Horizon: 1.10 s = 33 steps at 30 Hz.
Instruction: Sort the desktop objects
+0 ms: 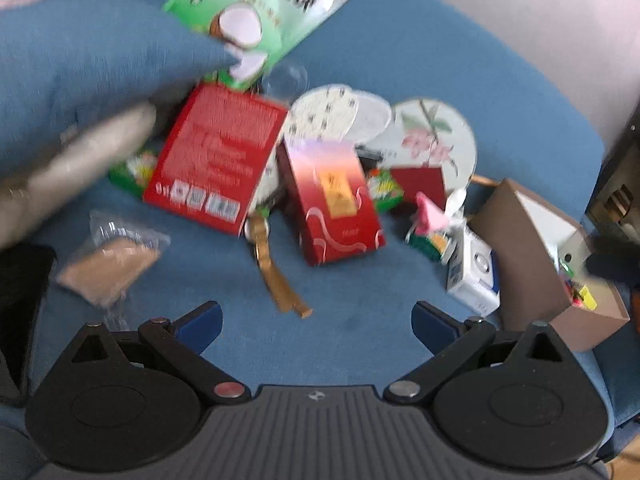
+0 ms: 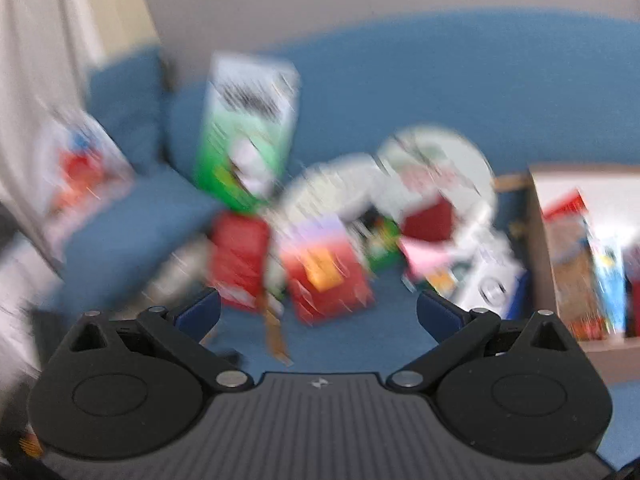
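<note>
A pile of objects lies on a blue cushioned surface (image 1: 360,344). It holds a large red box (image 1: 216,156), a red and purple box (image 1: 332,204), a green coconut packet (image 1: 264,20), round white fans (image 1: 436,136), a gold strap (image 1: 276,272), a clear packet of brown stuff (image 1: 108,264) and a small white box (image 1: 472,276). My left gripper (image 1: 318,320) is open and empty, just short of the pile. My right gripper (image 2: 318,312) is open and empty, facing the same pile; its view is blurred, with the red and purple box (image 2: 324,268) ahead.
An open cardboard box (image 1: 532,256) with items inside stands at the right; it also shows in the right wrist view (image 2: 560,264). A blue cushion (image 1: 88,64) overhangs the pile at the left. A dark object (image 1: 20,304) lies at the left edge.
</note>
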Each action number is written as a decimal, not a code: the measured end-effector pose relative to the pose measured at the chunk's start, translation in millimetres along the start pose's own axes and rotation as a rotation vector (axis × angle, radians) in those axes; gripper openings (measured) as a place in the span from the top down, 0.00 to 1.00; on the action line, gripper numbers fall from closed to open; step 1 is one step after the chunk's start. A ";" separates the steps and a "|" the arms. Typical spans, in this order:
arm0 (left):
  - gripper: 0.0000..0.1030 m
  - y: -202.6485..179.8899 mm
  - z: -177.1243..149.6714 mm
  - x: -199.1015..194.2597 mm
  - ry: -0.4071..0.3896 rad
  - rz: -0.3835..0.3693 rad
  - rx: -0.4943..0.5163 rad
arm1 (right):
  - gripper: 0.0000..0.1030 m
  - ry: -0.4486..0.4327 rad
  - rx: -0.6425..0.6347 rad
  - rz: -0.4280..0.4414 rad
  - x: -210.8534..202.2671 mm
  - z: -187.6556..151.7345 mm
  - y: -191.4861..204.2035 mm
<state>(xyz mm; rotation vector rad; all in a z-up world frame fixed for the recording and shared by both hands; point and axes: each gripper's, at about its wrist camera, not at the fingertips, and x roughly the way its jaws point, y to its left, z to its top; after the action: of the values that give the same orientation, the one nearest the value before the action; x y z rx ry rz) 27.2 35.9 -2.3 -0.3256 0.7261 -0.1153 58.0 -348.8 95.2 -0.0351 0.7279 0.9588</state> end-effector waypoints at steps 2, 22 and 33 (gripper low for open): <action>0.00 1.9 -0.8 11.3 0.016 0.001 0.006 | 0.02 0.068 -0.022 -0.047 27.9 -20.9 -4.4; 0.01 -0.5 60.1 116.1 -0.021 -0.056 0.029 | 0.02 0.119 -0.292 0.010 189.8 -39.7 -22.9; 0.08 4.9 65.2 139.2 -0.019 -0.112 0.023 | 0.02 0.121 -0.350 0.086 234.7 -26.5 -23.8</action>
<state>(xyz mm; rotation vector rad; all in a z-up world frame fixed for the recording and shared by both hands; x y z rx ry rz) 174.3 26.9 -46.3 -0.3447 0.6868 -0.2259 145.7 -200.0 -67.7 -0.3740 0.6692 1.1655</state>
